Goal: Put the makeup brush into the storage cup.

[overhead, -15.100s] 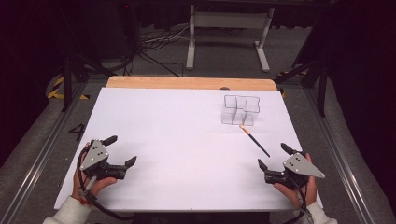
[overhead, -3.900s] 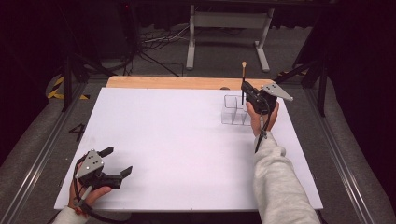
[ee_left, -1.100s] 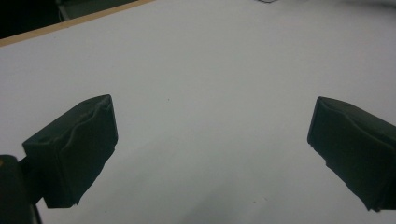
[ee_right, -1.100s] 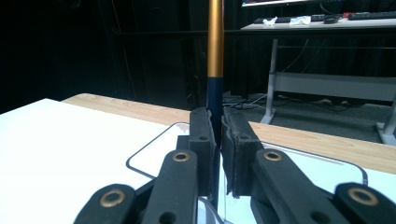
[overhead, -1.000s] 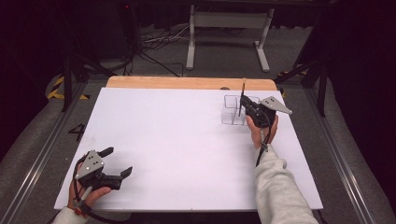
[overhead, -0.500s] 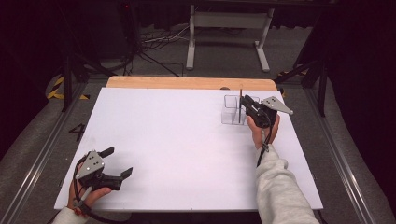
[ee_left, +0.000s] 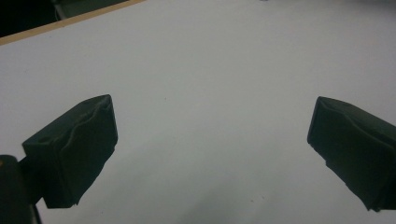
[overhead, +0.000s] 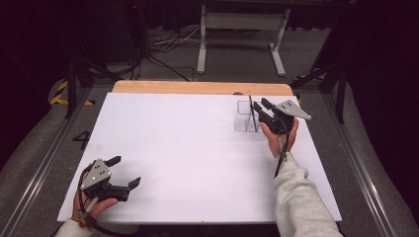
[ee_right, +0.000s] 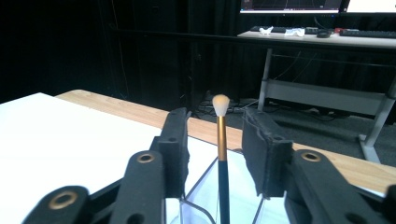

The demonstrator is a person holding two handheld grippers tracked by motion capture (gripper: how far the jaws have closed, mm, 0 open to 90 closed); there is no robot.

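White bench [overhead: 197, 148] under dark room. Makeup brush [ee_right: 220, 140] stands upright in clear organizer [overhead: 247, 118], upper right of frame, bristles up. Right tool [overhead: 261, 109] has just been opening; jaws partway apart, brush between them w/ gaps both sides, pads not pressing. Left tool [overhead: 126, 173] sits wide, lower left, holding nothing. To finish well: widen more, then back straight off w/o nudging handle, so brush doesn't tip.

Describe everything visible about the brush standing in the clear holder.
The brush is a slim makeup brush: pale soft tuft on top, gold metal collar, black handle. It stands upright, handle down, in a compartment of the clear holder near the table's far right. The right gripper has just been opening; its pads flank the brush without touching.
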